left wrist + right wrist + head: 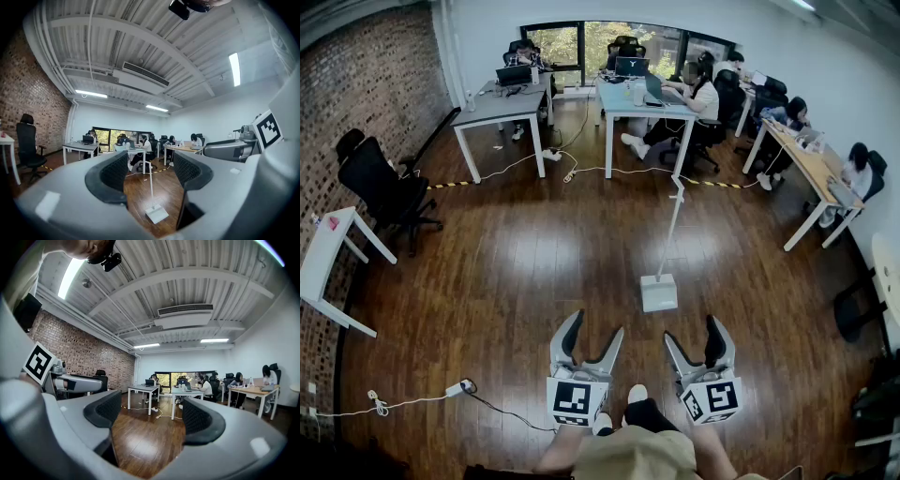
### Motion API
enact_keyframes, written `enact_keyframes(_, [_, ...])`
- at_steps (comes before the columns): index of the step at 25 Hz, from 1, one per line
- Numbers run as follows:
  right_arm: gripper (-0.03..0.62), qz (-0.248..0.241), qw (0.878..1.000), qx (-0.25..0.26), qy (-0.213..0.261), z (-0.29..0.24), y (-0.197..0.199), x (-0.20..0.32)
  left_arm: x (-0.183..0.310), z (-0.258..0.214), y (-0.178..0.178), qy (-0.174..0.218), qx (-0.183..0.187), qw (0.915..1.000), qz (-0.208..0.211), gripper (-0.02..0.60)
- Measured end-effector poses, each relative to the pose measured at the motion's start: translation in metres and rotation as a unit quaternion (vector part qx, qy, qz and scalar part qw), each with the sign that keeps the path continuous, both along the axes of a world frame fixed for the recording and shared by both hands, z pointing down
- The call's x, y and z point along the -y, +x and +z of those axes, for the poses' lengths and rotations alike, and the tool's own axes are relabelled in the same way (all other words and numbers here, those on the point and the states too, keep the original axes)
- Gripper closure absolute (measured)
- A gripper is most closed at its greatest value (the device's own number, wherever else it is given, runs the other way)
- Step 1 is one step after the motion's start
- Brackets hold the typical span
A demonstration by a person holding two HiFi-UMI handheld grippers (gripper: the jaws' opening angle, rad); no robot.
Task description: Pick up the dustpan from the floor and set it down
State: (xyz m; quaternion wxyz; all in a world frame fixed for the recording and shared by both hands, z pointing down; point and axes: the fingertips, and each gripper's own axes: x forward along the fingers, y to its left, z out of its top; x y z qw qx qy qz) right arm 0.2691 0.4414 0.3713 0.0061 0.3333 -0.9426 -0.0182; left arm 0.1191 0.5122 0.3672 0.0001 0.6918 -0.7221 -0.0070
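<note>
dustpan (659, 292) stood on the wooden floor (516, 272), white, with its long thin handle (675, 225) rising from the pan, and nothing touched it. left hand-held gripper (594, 330) hung just short of the dustpan, on the person's side of it and a little to its left. its jaws stood moderately apart with only air between the pads. in the left gripper view the dustpan (157, 214) showed through that gap, out ahead on the boards and clear of both pads. right hand-held gripper (692, 331) hung on the near side of the dustpan too, a little to its right. its jaws were spread wide and empty, and its own view showed bare floor between them. both pointed level, side by side but apart, with the dustpan ahead of the space between them. the person's white shoes (636, 394) stood behind the two, nearer than the dustpan. a power strip (459, 386) with its cord lay well to the dustpan's left. far beyond the dustpan, past a yellow and black tape line (450, 185), people sat at several surfaces (502, 105) with laptops. a black office chair (380, 187) stood well off to the dustpan's left, by the brick wall (366, 84).
</note>
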Motion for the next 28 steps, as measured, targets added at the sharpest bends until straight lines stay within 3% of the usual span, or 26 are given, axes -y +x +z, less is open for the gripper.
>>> enact_keyframes(6, [0.195,-0.005,1.000,-0.002,-0.001,0.007,-0.026,0.053,0.045,0.002,-0.025,-0.005,0.004,0.9998,-0.020,0.301])
enact_keyframes(15, [0.195,-0.044,0.998,0.037,0.008,-0.013,-0.067,0.186,0.168,-0.020,-0.058,-0.003,0.029,0.9983,-0.051,0.301])
enact_keyframes(20, [0.195,-0.064,0.997,0.038,-0.019,0.000,-0.073,0.249,0.227,-0.019,-0.064,-0.006,0.036,0.9971,-0.067,0.301])
enact_keyframes(28, [0.197,-0.087,0.993,0.047,-0.062,0.024,-0.102,0.302,0.270,-0.001,-0.091,-0.044,0.032,0.9944,-0.090,0.302])
